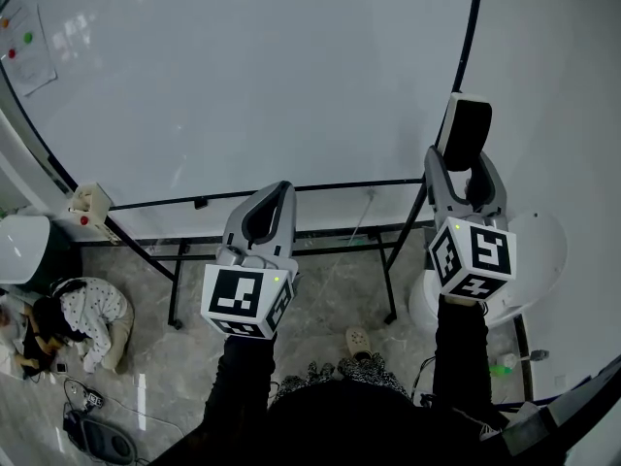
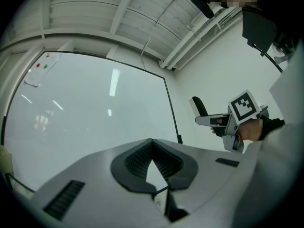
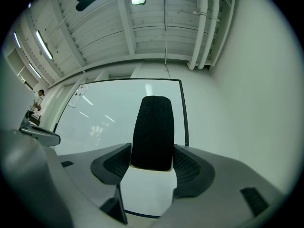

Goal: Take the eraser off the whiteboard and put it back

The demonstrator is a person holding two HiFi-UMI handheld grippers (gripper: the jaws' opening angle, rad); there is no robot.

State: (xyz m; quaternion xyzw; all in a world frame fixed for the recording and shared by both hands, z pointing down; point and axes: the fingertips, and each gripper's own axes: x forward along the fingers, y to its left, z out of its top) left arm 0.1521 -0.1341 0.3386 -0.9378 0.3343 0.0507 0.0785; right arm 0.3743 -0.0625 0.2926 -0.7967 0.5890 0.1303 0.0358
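Observation:
The eraser (image 1: 467, 132), with a white body and a black felt face, stands upright between the jaws of my right gripper (image 1: 464, 168), just off the right edge of the whiteboard (image 1: 243, 85). In the right gripper view the eraser (image 3: 152, 132) fills the gap between the pads of the right gripper (image 3: 152, 153), felt face toward the camera, with the whiteboard (image 3: 109, 113) behind it. My left gripper (image 1: 270, 207) is held lower, in front of the board's bottom edge. In its own view the left gripper (image 2: 152, 144) has its tips together and nothing between them. That view also shows the eraser (image 2: 199, 107) in the right gripper (image 2: 213, 121).
A sheet of paper with coloured magnets (image 1: 27, 51) hangs at the board's top left. The black stand frame (image 1: 291, 250) runs under the board. A small box (image 1: 89, 202) sits at its lower left corner. A white bin (image 1: 24, 246) and bags (image 1: 78, 323) lie on the floor at left.

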